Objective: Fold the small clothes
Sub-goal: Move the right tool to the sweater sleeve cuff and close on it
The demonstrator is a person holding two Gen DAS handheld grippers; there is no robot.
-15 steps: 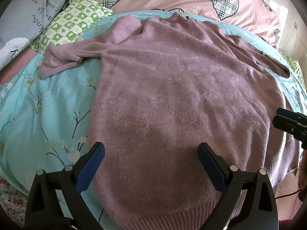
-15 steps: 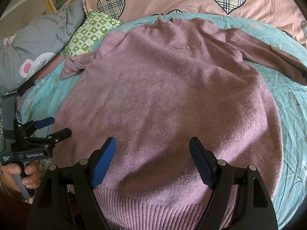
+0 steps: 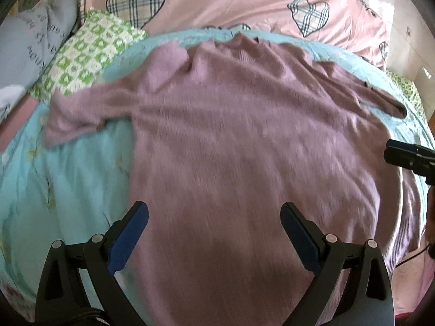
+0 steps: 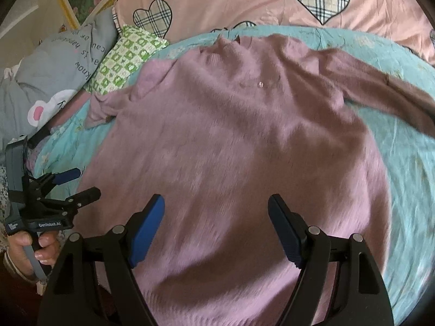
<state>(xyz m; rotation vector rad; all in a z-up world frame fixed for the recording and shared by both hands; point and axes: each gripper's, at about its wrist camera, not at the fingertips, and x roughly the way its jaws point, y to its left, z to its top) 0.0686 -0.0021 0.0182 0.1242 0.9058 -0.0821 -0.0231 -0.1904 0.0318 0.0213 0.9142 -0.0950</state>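
Note:
A mauve knitted sweater (image 3: 244, 135) lies flat, front up, on a turquoise bedsheet (image 3: 68, 168), neck at the far end and both sleeves spread out. It also shows in the right wrist view (image 4: 231, 141). My left gripper (image 3: 214, 212) is open and empty above the sweater's lower left part. My right gripper (image 4: 216, 203) is open and empty above the lower middle. The left gripper shows at the left of the right wrist view (image 4: 78, 184); the right gripper's fingers (image 3: 405, 154) show at the right edge of the left wrist view.
A pink quilt with plaid hearts (image 3: 231, 2) lies at the far end. A green checked pillow (image 3: 87, 54) and a grey printed pillow (image 4: 65, 59) lie at the far left. The sheet (image 4: 407, 190) shows to the right of the sweater.
Both grippers have shifted slightly, and the views are motion-blurred. The sweater lies as before. Both grippers stay open.

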